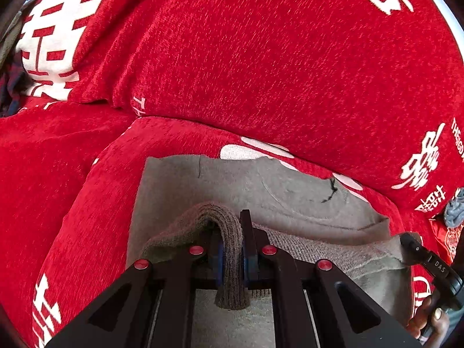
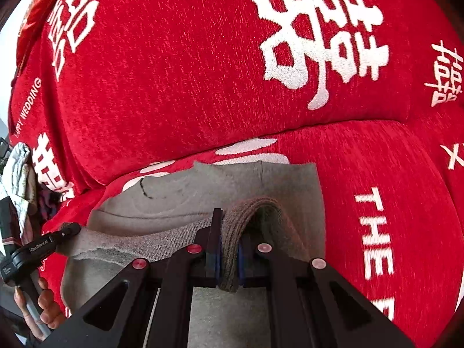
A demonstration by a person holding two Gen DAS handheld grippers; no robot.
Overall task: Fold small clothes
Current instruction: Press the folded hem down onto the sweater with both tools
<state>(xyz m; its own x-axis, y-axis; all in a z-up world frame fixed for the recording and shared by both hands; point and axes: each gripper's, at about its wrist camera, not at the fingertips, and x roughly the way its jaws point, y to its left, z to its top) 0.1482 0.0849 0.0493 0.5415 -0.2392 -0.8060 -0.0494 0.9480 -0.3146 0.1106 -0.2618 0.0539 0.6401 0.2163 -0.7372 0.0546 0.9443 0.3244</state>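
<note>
Lying flat, grey knit garment [image 1: 290,200], ribbed hem lifted, loose threads

Left tongs [image 1: 232,249] clamped on the grey garment's [image 1: 290,203] ribbed hem.
Garment lies on the red sofa cushion [image 1: 87,203] printed with white characters; right tongs [image 1: 411,240] grip its right edge.

The grey garment [image 1: 261,197] runs under both grippers, its near part hidden.

A grey-brown knit garment [image 1: 290,200] lies on red sofa fabric [image 1: 261,72] patterned with white characters.
</note>
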